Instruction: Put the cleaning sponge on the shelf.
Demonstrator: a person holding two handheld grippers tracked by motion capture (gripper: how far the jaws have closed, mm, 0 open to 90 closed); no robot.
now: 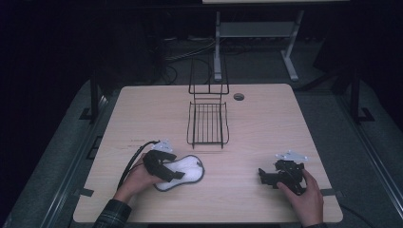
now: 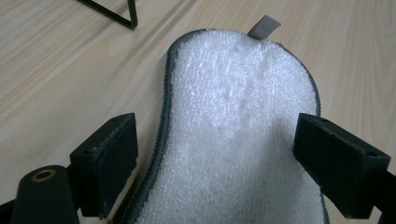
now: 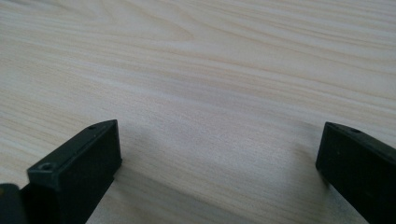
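A white fleecy pad (image 1: 191,169) with a dark grey rim lies flat on the wooden table (image 1: 271,128), near its front left. A small grey tab (image 2: 264,26) sticks out from its far end. My left gripper (image 1: 174,175) hovers low over the near end of the pad (image 2: 238,107), its jaws spread wide. In the left gripper view, my left gripper (image 2: 215,140) has one jaw standing at each side of the pad, and neither presses on it. At the front right, my right gripper (image 1: 263,175) rests open, and in its own view my right gripper (image 3: 219,144) has bare wood between its jaws.
A black wire rack (image 1: 207,124) with an upright back stands at the table's centre rear; its foot (image 2: 116,14) lies just beyond the pad. A round cable hole (image 1: 239,96) sits near the far edge. A desk frame stands on the floor behind.
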